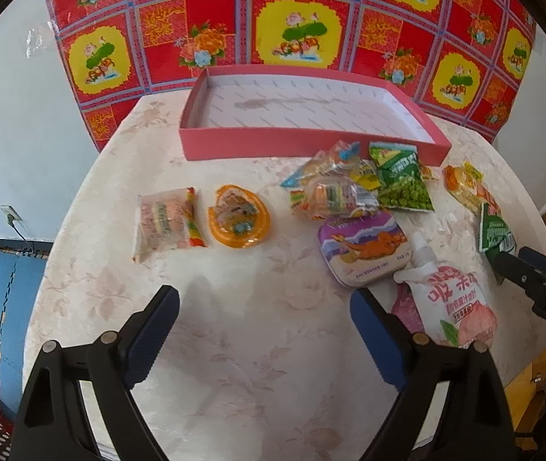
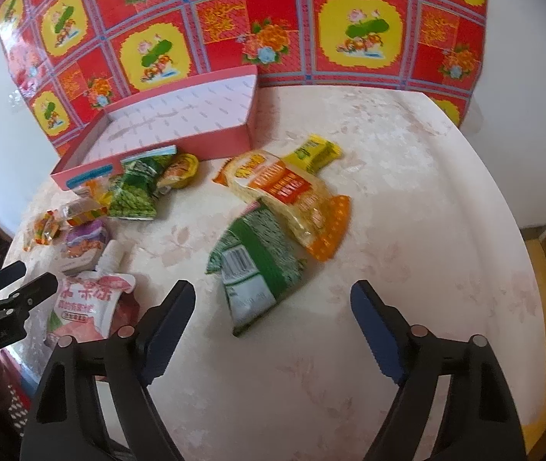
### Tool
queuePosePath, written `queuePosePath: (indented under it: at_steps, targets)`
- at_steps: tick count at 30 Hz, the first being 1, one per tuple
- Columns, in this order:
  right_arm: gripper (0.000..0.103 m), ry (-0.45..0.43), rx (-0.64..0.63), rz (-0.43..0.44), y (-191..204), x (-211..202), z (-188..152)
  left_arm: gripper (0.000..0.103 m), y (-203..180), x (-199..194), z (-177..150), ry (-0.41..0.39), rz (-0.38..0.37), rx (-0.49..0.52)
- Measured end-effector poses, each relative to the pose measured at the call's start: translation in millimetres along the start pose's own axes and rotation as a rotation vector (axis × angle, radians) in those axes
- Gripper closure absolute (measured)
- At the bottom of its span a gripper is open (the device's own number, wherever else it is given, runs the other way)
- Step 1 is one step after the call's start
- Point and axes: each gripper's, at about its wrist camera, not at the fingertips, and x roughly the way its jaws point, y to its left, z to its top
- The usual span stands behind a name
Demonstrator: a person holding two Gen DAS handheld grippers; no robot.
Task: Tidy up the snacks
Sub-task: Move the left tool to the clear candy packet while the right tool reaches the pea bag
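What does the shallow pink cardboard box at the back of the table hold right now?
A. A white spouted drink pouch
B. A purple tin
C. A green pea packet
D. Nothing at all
D: the shallow pink cardboard box shows only its bare white patterned floor, while the snacks all lie outside it on the table.

The right hand-held gripper (image 2: pixel 273 330) hovers with jaws apart over a green snack packet (image 2: pixel 255 269) on the table (image 2: pixel 407 211).
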Motion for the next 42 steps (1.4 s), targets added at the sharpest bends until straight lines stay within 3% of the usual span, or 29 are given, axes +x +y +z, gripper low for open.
queuePosePath:
  at_steps: [5, 13, 31, 42]
  targets:
    - [0.028, -0.006, -0.02, 0.009, 7, 5, 3, 0.01, 15, 1, 4, 0.002, 0.011, -0.027]
    - [0.029, 0.015, -0.024, 0.022, 10, 12, 4, 0.015, 35, 10, 20, -0.009, 0.031, -0.049]
    - [0.029, 0.022, -0.007, -0.018, 15, 15, 6, 0.027, 31, 19, 44, -0.006, -0.069, 0.069]
    - [0.029, 0.038, 0.001, -0.011, 14, 16, 8, 0.028, 52, 22, 55, -0.027, -0.013, 0.018]
